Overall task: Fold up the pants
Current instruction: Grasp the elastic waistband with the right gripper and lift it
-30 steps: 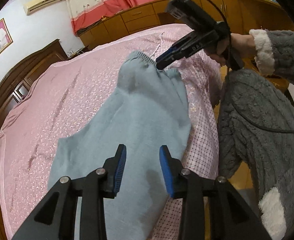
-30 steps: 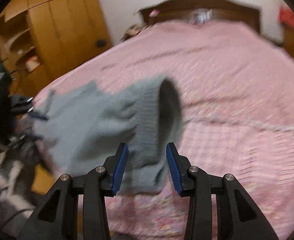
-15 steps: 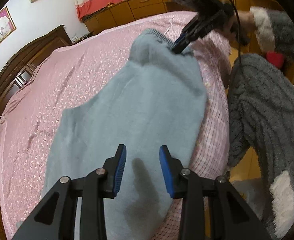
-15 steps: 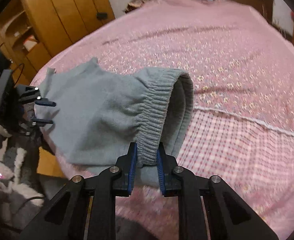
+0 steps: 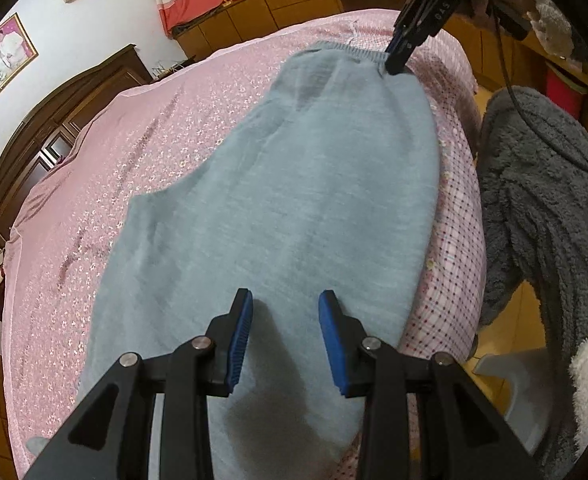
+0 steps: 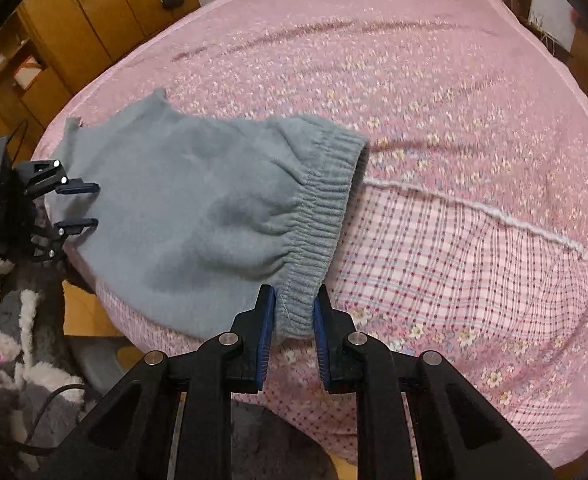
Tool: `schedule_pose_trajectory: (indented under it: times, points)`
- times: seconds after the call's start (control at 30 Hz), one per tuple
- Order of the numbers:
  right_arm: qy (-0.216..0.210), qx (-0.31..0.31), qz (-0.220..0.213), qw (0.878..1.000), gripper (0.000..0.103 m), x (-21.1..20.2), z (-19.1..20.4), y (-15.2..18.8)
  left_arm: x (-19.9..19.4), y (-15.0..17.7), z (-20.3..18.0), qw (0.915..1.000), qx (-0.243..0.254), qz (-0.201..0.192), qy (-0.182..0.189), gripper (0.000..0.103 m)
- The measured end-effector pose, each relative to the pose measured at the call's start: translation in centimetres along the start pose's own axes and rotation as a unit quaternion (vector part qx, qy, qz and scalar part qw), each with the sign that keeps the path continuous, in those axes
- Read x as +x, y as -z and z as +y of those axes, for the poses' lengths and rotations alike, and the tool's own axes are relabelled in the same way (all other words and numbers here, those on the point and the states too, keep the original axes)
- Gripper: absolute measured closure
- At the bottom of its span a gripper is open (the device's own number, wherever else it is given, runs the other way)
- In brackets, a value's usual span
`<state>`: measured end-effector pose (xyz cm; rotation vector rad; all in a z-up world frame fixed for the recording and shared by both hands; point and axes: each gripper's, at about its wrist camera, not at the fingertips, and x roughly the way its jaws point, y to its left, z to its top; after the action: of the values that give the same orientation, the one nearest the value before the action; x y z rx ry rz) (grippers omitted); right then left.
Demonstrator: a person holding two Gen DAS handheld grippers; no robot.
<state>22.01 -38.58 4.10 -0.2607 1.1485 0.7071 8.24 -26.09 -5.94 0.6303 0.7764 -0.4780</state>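
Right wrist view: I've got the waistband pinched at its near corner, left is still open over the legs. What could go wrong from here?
1. The right gripper has just closed on only a corner of the ribbed waistband; a pull might slip it free.
2. The left gripper is open above the pants, holding nothing, so lifting now would likely drag the leg end.
3. The pants lie near the bed edge and could slide off.

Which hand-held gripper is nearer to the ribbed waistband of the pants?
Right. The right hand-held gripper is clamped on the waistband. The left hand-held gripper hovers open over the leg end, far from it.
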Motion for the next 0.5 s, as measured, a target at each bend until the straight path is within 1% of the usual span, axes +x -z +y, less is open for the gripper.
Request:
schedule_pose_trajectory:
  times: [0.17,0.23,0.33,0.37,0.43,0.5]
  points:
    - [-0.007,-0.017,-0.022,1.000,0.083,-1.6,1.4,-1.1,-0.1,0.0,0.1,1.0000,0.003,0.003,-0.006,0.066]
    - [0.001,-0.021,-0.012,1.000,0.083,-1.1,1.4,-1.1,-0.1,0.0,0.3,1.0000,-0.002,0.004,-0.005,0.065]
    - [0.040,-0.025,0.024,0.999,0.083,1.0,0.8,-0.1,0.1,-0.1,0.3,0.9999,-0.005,0.006,-0.007,0.064]
    - [0.035,-0.019,0.027,0.999,0.083,1.3,0.5,0.1,0.1,-0.2,0.2,0.9999,-0.005,0.006,-0.008,0.064]
    - [0.011,0.000,0.004,1.000,0.079,0.9,0.0,0.5,0.2,-0.2,0.1,0.9999,-0.004,0.006,-0.010,0.063]
    - [-0.013,0.012,-0.012,1.000,0.065,0.4,-0.5,0.7,0.1,-0.1,0.2,0.9999,-0.007,0.005,-0.009,0.063]
